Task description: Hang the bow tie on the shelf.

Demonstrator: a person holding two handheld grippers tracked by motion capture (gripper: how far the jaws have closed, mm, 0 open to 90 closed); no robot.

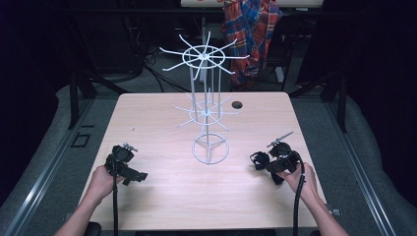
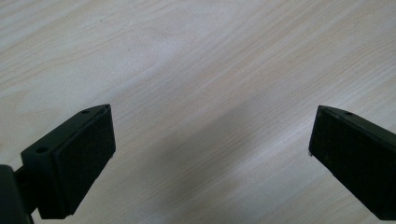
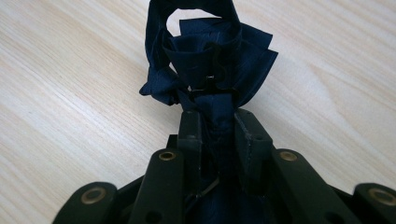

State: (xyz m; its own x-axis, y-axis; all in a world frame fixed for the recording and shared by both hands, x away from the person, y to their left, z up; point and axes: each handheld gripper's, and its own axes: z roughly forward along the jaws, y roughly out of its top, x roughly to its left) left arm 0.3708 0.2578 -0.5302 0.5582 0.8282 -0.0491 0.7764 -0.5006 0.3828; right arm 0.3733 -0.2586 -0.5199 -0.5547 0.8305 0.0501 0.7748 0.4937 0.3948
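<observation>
One wooden table (image 1: 162, 196) holds one white wire rack (image 1: 205, 110) with two tiers of hooks, two handheld grippers, and one dark blue fabric piece (image 3: 212, 60).

A dark navy cloth item (image 3: 212, 70), folded into pleats with a loop at its top, is pinched at its lower end between the jaws of the right gripper (image 3: 218, 123). A white wire rack (image 1: 206, 105) with two tiers of spoked arms stands upright on its ring base mid-table.

High view overlooks the table (image 1: 162, 196); gripper views skim it closely.
</observation>
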